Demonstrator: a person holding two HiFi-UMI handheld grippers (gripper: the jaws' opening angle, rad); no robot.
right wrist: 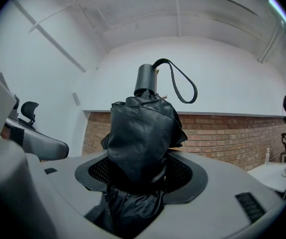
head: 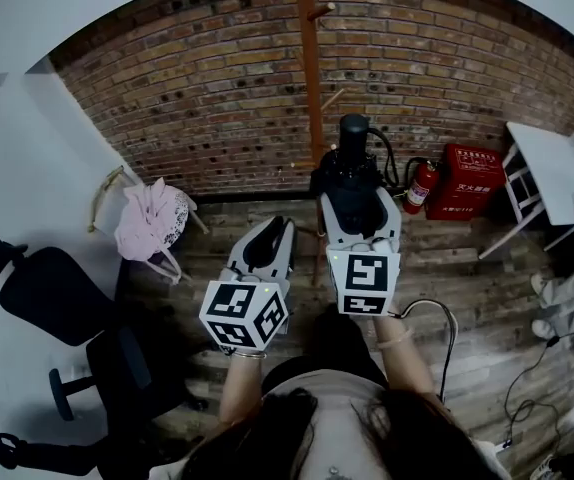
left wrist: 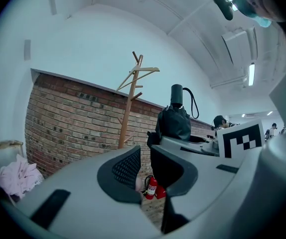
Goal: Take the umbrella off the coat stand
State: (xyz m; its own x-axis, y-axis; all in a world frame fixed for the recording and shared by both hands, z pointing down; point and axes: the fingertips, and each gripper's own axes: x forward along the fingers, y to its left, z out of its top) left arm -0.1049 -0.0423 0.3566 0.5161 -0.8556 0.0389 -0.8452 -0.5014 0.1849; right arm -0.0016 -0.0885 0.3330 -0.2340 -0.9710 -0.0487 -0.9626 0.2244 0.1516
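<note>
My right gripper point(head: 360, 206) point(right wrist: 140, 176) is shut on a black folded umbrella point(head: 351, 168) point(right wrist: 142, 128). The umbrella stands upright between the pads, its round handle and strap loop on top. The wooden coat stand point(head: 310, 78) point(left wrist: 128, 108) rises against the brick wall, just left of the umbrella in the head view, with bare pegs. In the left gripper view the umbrella point(left wrist: 173, 121) shows to the right of the stand and apart from it. My left gripper point(head: 267, 240) point(left wrist: 144, 169) is beside the right one, open a little, with nothing between its pads.
A wooden chair with a pink cloth point(head: 149, 218) stands left of the coat stand. A black office chair point(head: 57, 308) is nearer on the left. A fire extinguisher point(head: 420, 186), a red box point(head: 470, 181) and a white table point(head: 552, 168) sit on the right. A cable point(head: 437, 313) lies on the floor.
</note>
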